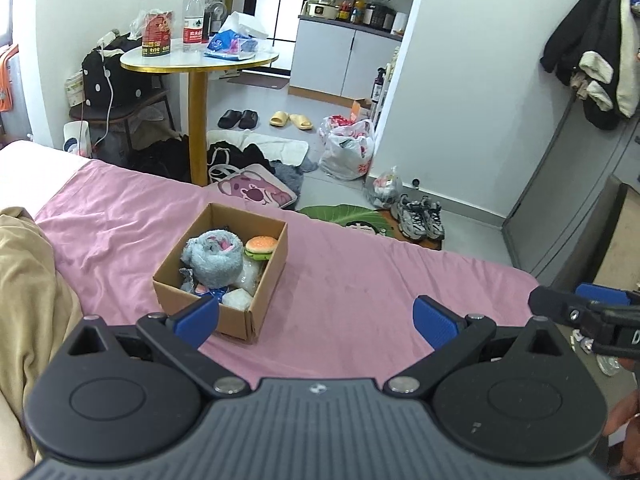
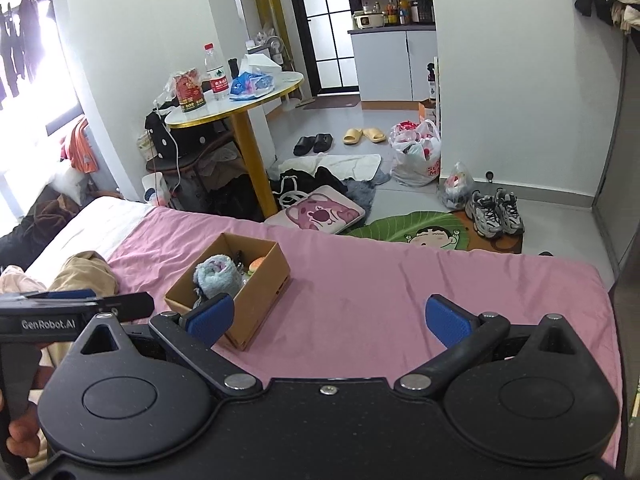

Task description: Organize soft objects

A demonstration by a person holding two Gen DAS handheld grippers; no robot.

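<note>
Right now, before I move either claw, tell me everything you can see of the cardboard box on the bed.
The cardboard box is small, brown, open-topped and upright, resting on the pink bedsheet. It holds a fluffy blue-grey plush, a toy hamburger in the far corner and white crinkly items near the front. Neither claw touches it; both are open.

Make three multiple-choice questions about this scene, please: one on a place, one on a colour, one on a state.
1. Where does the toy burger lie?
A. in the cardboard box
B. on the round table
C. on the floor

2. What colour is the bed sheet?
A. green
B. pink
C. white

3. How do the jaws of both grippers stand?
A. shut on a toy
B. shut, empty
C. open, empty

Answers:
1 A: the toy burger sits inside the cardboard box.
2 B: the bed sheet is pink.
3 C: left gripper and right gripper show blue pads wide apart, nothing between.
</note>
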